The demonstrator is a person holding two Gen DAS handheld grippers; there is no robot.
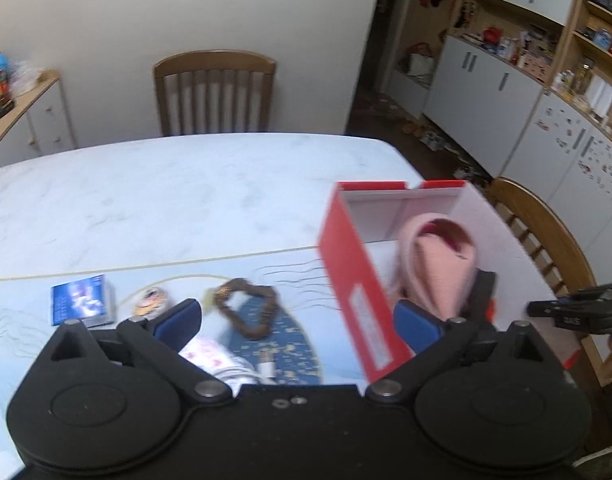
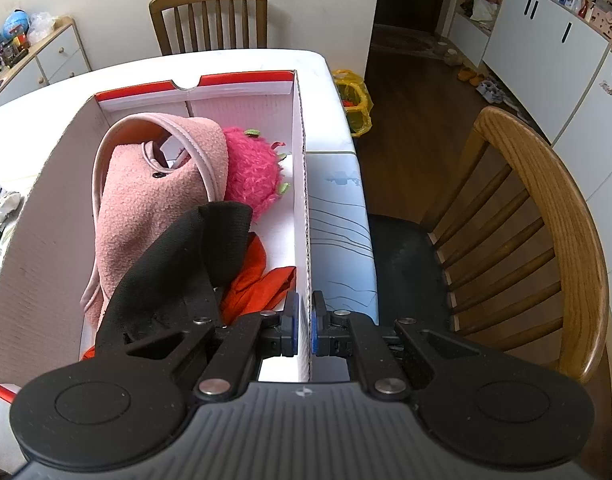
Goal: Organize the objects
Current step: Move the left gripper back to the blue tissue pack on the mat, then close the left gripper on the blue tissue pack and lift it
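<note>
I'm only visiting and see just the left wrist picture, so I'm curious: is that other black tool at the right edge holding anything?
Observer: Yes. The right gripper has its fingers shut on the thin side wall of the red-and-white cardboard box.
Operator: Is the pink fleece garment alone in there?
Observer: No. A fuzzy hot-pink plush toy lies against its far side.
Operator: And the black bit near the fleece?
Observer: That is a black cloth draped over the fleece's near end, with an orange cloth beside it.
</note>
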